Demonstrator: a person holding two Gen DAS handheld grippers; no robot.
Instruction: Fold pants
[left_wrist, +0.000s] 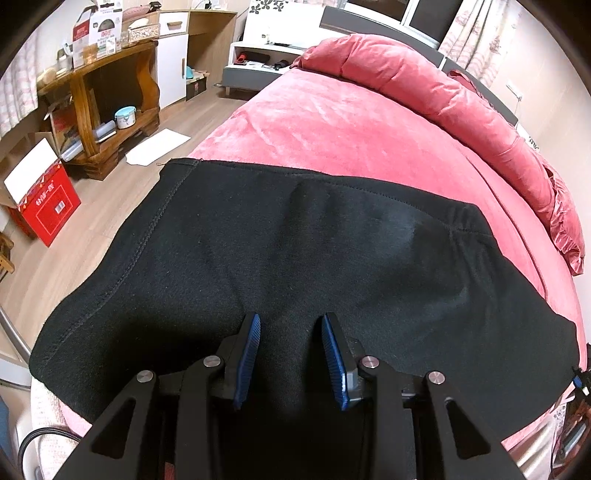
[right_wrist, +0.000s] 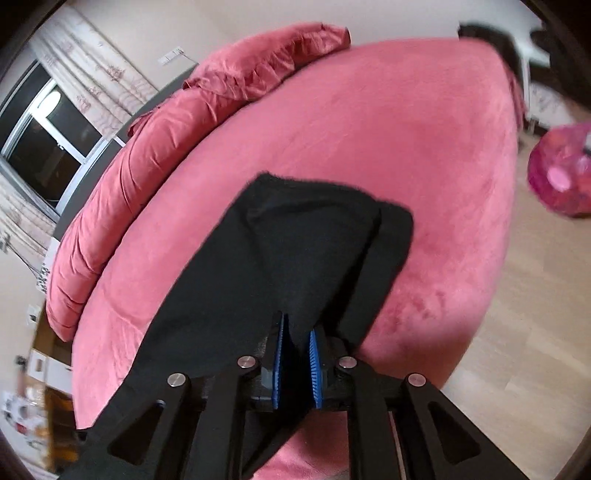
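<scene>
On the plush pink bed (left_wrist: 332, 122), black fleecy pants (left_wrist: 295, 240) lie spread flat; left gripper (left_wrist: 290, 321) hovers over them, jaws parted, while right gripper (right_wrist: 297, 326) pinches a lifted leg.

Both wrist views close above bed (left_wrist: 332, 122), facing headboard side; shared: black pants (left_wrist: 295, 251)
</scene>
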